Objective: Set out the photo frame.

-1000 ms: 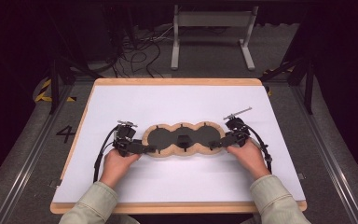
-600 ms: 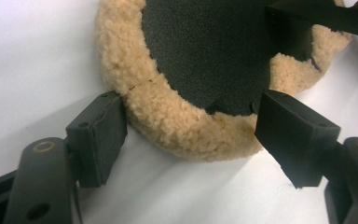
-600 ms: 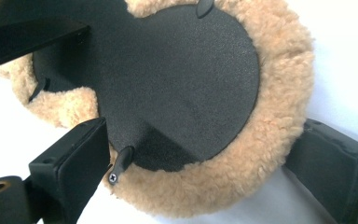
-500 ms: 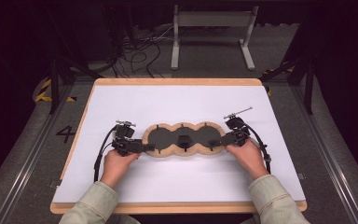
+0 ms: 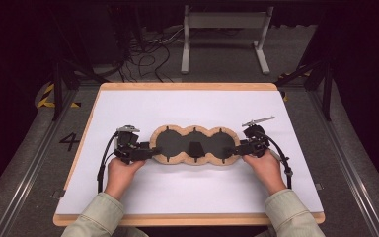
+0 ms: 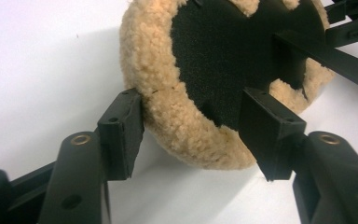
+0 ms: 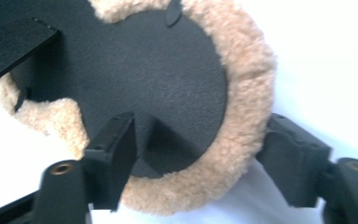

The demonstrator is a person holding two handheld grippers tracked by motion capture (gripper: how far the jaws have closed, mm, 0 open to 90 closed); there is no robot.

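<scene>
At frame centre, my left gripper (image 5: pixel 150 152) and right gripper (image 5: pixel 238 148) straddled, jaws spread, the fleece pad (image 5: pixel 196 145) ends; closing seemed next.

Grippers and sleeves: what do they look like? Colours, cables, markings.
Both are black. The left gripper carries a grey plate on top; the right gripper has a thin grey bar. A black cable trails from each. Jaws are flat black blocks on arms with brass-coloured rivets. The sleeves are pale khaki-green, with bare hands.
</scene>
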